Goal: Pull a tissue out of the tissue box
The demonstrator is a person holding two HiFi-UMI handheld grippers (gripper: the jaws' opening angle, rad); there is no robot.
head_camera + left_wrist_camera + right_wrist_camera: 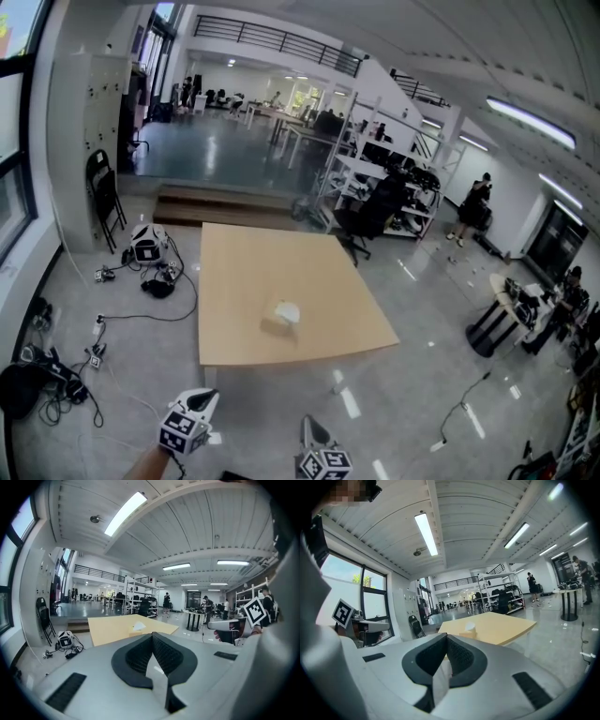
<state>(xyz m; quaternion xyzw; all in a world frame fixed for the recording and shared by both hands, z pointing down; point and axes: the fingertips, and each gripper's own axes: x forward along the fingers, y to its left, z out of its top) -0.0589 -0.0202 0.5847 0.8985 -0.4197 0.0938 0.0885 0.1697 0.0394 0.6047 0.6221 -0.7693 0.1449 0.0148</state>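
Observation:
A small tan tissue box (280, 317) with a white tissue sticking out of its top stands near the front of a light wooden table (272, 258). Both grippers are well short of the table, over the grey floor. My left gripper (208, 399) is at the bottom of the head view, held by a hand, and my right gripper (310, 425) is beside it. In the left gripper view the dark pads of the left gripper (152, 637) meet with nothing between them, and the tissue box (137, 629) is far ahead. The right gripper (446, 637) is likewise shut and empty, with the tissue box (467, 630) in the distance.
Cables and a white device (147, 246) lie on the floor left of the table, near a black folding chair (103, 194). Shelving and office chairs (380, 202) stand behind the table. A round black table (497, 314) and people (476, 204) are at the right.

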